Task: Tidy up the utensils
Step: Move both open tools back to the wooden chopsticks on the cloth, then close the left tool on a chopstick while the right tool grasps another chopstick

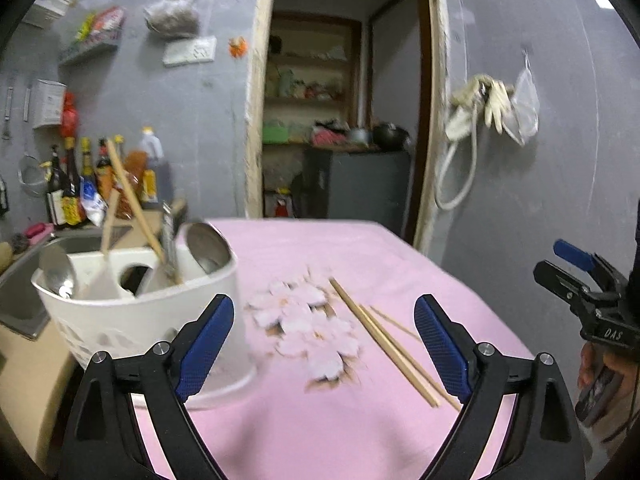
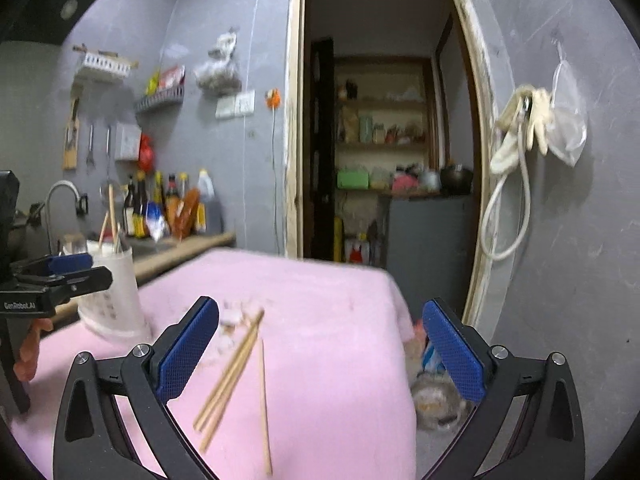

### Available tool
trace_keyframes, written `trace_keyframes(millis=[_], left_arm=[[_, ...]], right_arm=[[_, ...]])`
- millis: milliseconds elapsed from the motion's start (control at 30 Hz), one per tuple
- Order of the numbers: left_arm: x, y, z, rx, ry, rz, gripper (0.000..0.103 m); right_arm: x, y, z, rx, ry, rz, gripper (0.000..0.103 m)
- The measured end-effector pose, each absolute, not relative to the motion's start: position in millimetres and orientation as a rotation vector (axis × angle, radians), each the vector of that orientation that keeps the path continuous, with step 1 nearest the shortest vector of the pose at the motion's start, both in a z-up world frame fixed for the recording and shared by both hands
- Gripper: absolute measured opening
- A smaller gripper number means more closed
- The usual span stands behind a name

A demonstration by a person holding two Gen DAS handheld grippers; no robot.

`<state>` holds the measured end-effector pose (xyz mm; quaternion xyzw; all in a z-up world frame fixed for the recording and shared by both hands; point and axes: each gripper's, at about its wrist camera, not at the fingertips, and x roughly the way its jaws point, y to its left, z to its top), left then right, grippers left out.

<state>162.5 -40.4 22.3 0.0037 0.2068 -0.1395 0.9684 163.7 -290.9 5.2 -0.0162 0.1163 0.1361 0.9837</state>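
Three loose wooden chopsticks point(image 1: 384, 344) lie on the pink flowered tablecloth point(image 1: 320, 420), two of them side by side. A white utensil holder point(image 1: 132, 320) stands at the cloth's left edge, holding metal spoons, a pale spatula and more chopsticks. My left gripper point(image 1: 324, 308) hangs open above the cloth between the holder and the chopsticks, with nothing between its fingers. In the right wrist view the chopsticks point(image 2: 232, 372) lie just ahead of my right gripper point(image 2: 320, 308), which is wide open with nothing in it. The holder point(image 2: 112, 300) sits to its left, behind the left gripper point(image 2: 100, 267).
A steel sink point(image 1: 24, 280) and sauce bottles point(image 1: 80, 184) are left of the holder. A doorway point(image 1: 340, 120) opens behind the table. The cloth drops off at the right edge point(image 2: 400, 320), with bags on the floor point(image 2: 436, 396) below. A hand holds the right gripper point(image 1: 560, 264).
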Motion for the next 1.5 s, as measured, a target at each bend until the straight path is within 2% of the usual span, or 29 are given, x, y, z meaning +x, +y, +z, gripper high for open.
trace_keyframes(millis=[167,400,500,667,800,933,1033,1200,1500], left_arm=[[178,-54,7,0.031,0.531,-0.331,0.088],[202,-67,-7,0.037,0.663,-0.393,0.087],[215,-73,-14,0.029,0.732,-0.428,0.071],[245,-79,-27,-0.039,0.881,-0.496,0.038],[263,-85,-38,-0.081,0.959,-0.522,0.03],[278,-87,-46,-0.121,1.008,-0.533,0.024],[285,-87,-47,-0.145,1.022,-0.532,0.02],[300,-88,-49,-0.2,1.045,-0.54,0.009],[294,-80,-48,-0.224,1.043,-0.53,0.006]], right_arm=[[176,-288,-10,-0.06,0.37,0.311,0.097],[201,-271,-35,-0.11,0.568,0.406,0.065],[211,-261,-44,-0.145,0.642,0.451,0.053],[224,-243,-59,-0.223,0.749,0.512,0.034],[230,-238,-69,-0.25,0.806,0.518,0.025],[232,-244,-70,-0.243,0.814,0.497,0.01],[234,-251,-70,-0.217,0.819,0.493,0.003],[237,-254,-69,-0.221,0.806,0.464,0.002],[238,-262,-65,-0.182,0.786,0.422,0.002]])
